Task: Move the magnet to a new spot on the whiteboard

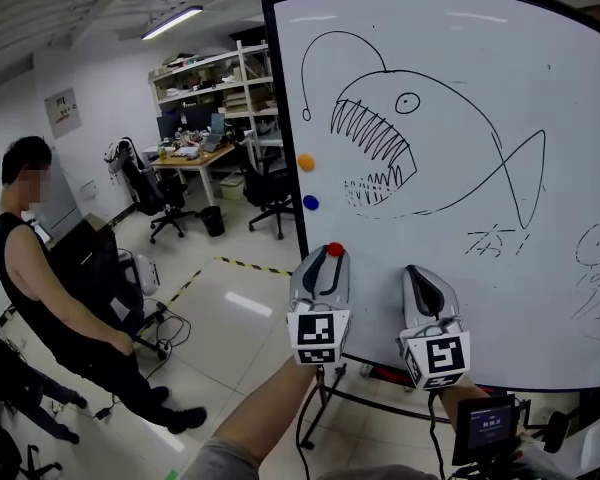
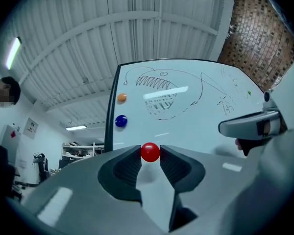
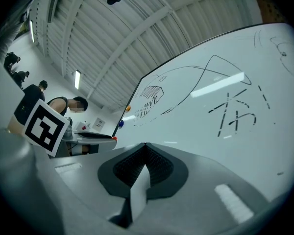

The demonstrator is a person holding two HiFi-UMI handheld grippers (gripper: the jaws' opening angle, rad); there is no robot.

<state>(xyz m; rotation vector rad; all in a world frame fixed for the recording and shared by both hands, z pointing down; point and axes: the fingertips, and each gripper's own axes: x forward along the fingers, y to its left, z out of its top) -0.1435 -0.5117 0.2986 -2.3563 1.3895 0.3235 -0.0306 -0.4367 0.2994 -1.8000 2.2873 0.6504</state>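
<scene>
Status: the small round red magnet (image 1: 334,250) is clamped between the tips of the left tongs (image 2: 150,153), one pad on each side of it. It sits in front of the large white whiteboard with the black fish drawing (image 1: 560,68), close to the board's left edge and toward its lower left corner, below the round blue magnet (image 1: 310,202) and the round orange magnet (image 1: 306,162). Cannot tell whether the red magnet touches the board surface or is held just off it.

Judgement: pick-up done, magnet in hand. Left to do: bring it to a fresh bare patch of the board, set it flat so it sticks, open the tongs and back off.

Pose: both tongs are held up side by side at the board's lower edge, noses tilted somewhat upward toward it, marker cubes facing the head view. The bare left forearm (image 1: 265,418) rises from the bottom of that view. Right tongs (image 3: 145,145): jaws together, nothing between them, idle just beside the left
</scene>
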